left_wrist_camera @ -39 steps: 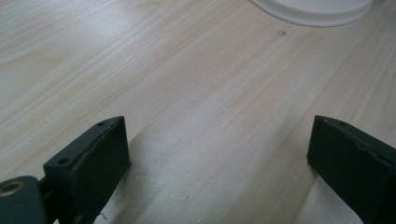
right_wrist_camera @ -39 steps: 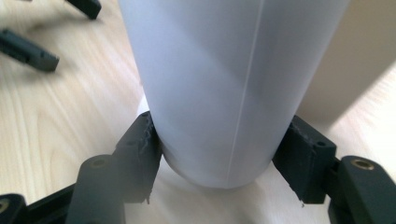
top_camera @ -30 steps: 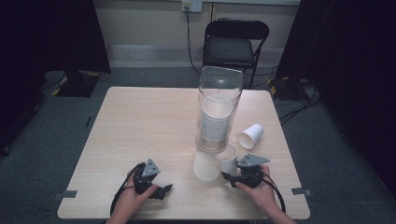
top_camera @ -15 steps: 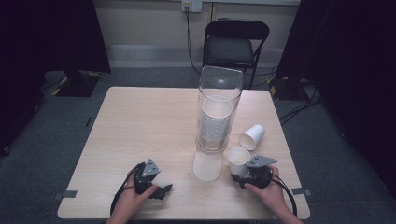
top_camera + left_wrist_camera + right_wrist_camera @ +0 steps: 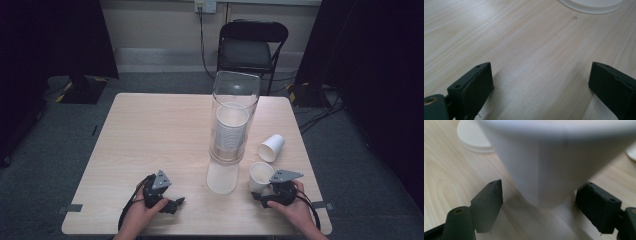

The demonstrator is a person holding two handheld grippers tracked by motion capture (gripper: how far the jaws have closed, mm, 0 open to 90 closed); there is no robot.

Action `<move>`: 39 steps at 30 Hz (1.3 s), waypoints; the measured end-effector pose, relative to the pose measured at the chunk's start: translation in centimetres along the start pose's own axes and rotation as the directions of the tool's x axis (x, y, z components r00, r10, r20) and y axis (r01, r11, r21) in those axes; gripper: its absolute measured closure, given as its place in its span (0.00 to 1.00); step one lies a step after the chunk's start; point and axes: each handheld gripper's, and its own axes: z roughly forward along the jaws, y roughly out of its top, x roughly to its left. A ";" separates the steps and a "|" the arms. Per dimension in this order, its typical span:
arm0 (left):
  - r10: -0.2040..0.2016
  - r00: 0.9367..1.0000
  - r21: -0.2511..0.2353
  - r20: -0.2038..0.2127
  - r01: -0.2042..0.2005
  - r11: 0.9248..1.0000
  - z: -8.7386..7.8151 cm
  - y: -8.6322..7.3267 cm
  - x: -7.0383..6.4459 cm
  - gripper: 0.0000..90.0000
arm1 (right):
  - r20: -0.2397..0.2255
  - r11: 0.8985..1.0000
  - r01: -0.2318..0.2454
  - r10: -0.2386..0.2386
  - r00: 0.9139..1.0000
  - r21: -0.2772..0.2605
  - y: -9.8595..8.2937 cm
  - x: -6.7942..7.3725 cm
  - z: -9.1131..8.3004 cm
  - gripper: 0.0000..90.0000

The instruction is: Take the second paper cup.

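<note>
The cup [image 5: 260, 175] stands upright on the tabletop [image 5: 150, 130], just in front and to the right of the clear tube [image 5: 235, 117], and the right tool [image 5: 267, 192] sits directly behind it from the person's side. In the right gripper view the cup [image 5: 544, 165] fills the space between the two black jaws, which stand spread on either side of its lower wall with a gap showing on the left; the tool is open and not yet pinching. The jaws sit low, near the base, probably because the cup narrows there and fits the spread more easily.

The tube stands upright near the tabletop's middle and holds a stack [image 5: 231, 132] of nested cups, so the work looks like feeding loose cups into it. A disc [image 5: 221, 177], apparently the tube's lid, lies flat just in front of the tube, leaving the top open for that. Another cup [image 5: 271, 147] lies on its side to the right of the tube, a little beyond the upright one.

The left tool [image 5: 172, 204] rests low on the tabletop well to the left of the tube, with its jaws wide apart and nothing between them; in the left gripper view bare wood shows between them and the disc's edge [image 5: 591, 3] sits far ahead. It seems parked out of the way, ready to steady the tube if needed.
</note>
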 end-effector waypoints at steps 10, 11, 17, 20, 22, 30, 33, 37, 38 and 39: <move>0.000 1.000 0.000 0.000 0.000 1.000 0.0 0.0 0.0 0.06 | 0.019 0.999 0.026 -0.026 0.999 0.021 -1.7 -1.4 -3.5 0.26; 0.000 1.000 0.000 0.000 0.000 1.000 0.0 0.0 0.0 0.06 | 0.018 0.999 0.019 -0.019 1.000 0.026 -1.9 -1.6 -3.7 0.27; 0.000 1.000 0.000 0.000 0.000 1.000 0.0 0.0 0.0 0.06 | 0.077 1.000 0.008 -0.010 0.997 0.022 -2.0 -3.4 -4.5 0.28; 0.000 1.000 0.000 0.000 0.000 1.000 0.0 0.0 0.0 0.05 | 0.115 1.000 0.009 -0.011 0.993 0.013 -1.3 -4.4 -4.6 0.27; 0.001 1.000 0.000 0.000 -0.001 1.000 0.0 0.0 0.0 0.05 | 0.134 1.000 0.003 -0.004 0.991 0.010 -0.6 -5.1 -4.4 0.27; 0.000 1.000 0.000 0.000 0.000 1.000 0.0 0.0 0.0 0.06 | 0.227 1.000 -0.024 0.027 0.974 -0.017 2.1 -8.0 -3.0 0.28; 0.001 1.000 0.000 0.000 -0.001 1.000 0.0 0.0 0.0 0.05 | 0.254 0.999 -0.032 0.042 0.966 -0.043 2.9 -8.3 -2.4 0.27; 0.000 1.000 0.000 0.001 0.000 1.000 0.0 0.0 0.0 0.05 | 0.279 0.995 -0.050 0.071 0.958 -0.084 3.6 -8.2 -1.6 0.28; 0.000 1.000 0.000 0.001 0.000 1.000 0.0 0.0 0.0 0.05 | 0.290 0.995 -0.054 0.078 0.954 -0.088 3.7 -8.2 -1.5 0.28; 0.000 1.000 0.000 0.001 0.000 1.000 0.0 0.0 0.0 0.05 | 0.298 0.995 -0.053 0.077 0.951 -0.089 3.8 -8.3 -1.3 0.28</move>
